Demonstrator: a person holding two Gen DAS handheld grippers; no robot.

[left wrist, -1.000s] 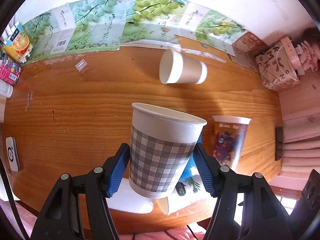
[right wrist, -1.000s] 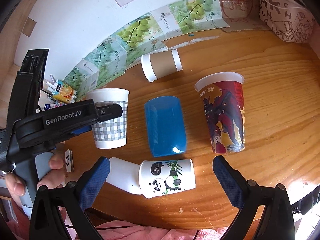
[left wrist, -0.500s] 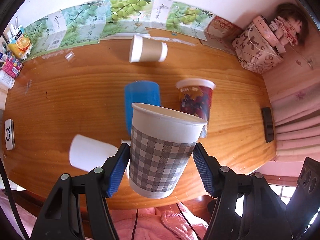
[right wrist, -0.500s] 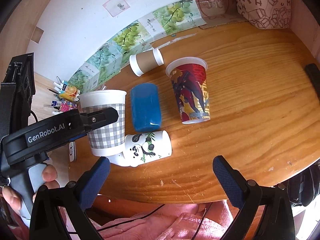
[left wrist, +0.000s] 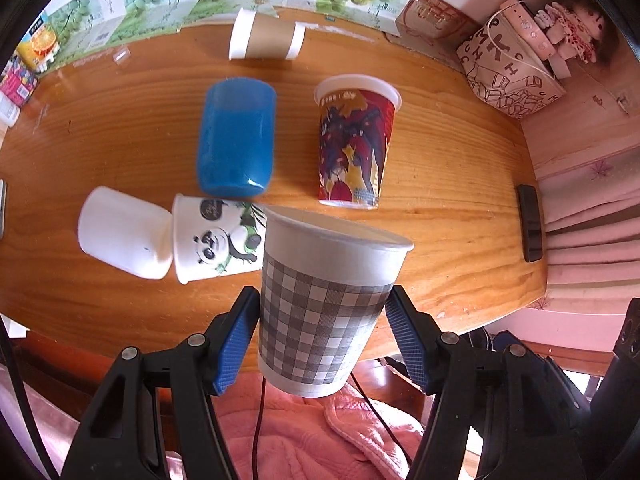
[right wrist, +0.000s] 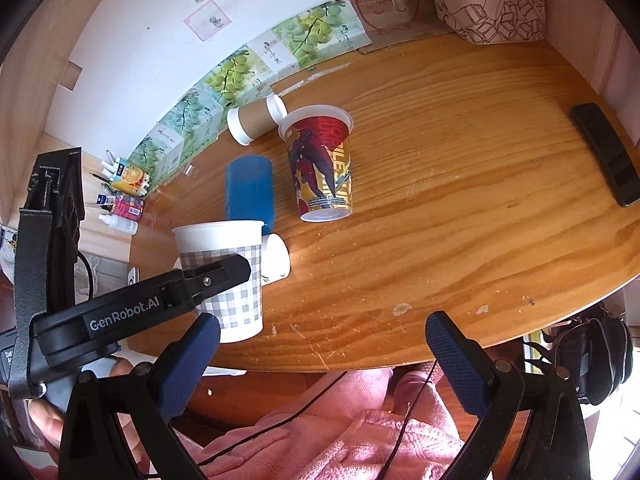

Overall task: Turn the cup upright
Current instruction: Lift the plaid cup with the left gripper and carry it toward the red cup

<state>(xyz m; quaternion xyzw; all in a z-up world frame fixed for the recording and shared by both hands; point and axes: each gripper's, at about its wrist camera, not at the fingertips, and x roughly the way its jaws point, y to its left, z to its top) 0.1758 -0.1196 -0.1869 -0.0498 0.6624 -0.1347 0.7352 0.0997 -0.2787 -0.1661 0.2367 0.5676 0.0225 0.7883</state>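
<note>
My left gripper (left wrist: 318, 340) is shut on a grey checked paper cup (left wrist: 320, 308), held upright with its mouth up, lifted above the table's near edge. The same cup (right wrist: 224, 276) and the left gripper's finger (right wrist: 208, 280) show in the right wrist view. My right gripper (right wrist: 320, 364) is open and empty over the table's front edge, to the right of the held cup.
On the wooden table (left wrist: 460, 184) a blue cup (left wrist: 236, 140), a brown-sleeved cup (left wrist: 266, 40), a panda cup (left wrist: 216, 240) and a white cup (left wrist: 120, 240) lie on their sides. A red printed cup (left wrist: 352, 140) stands upright. A black phone (right wrist: 608, 160) lies at right.
My left gripper has lifted the checked cup up and back toward the table's near edge. My right gripper has pulled back and up as well; it stays open.
</note>
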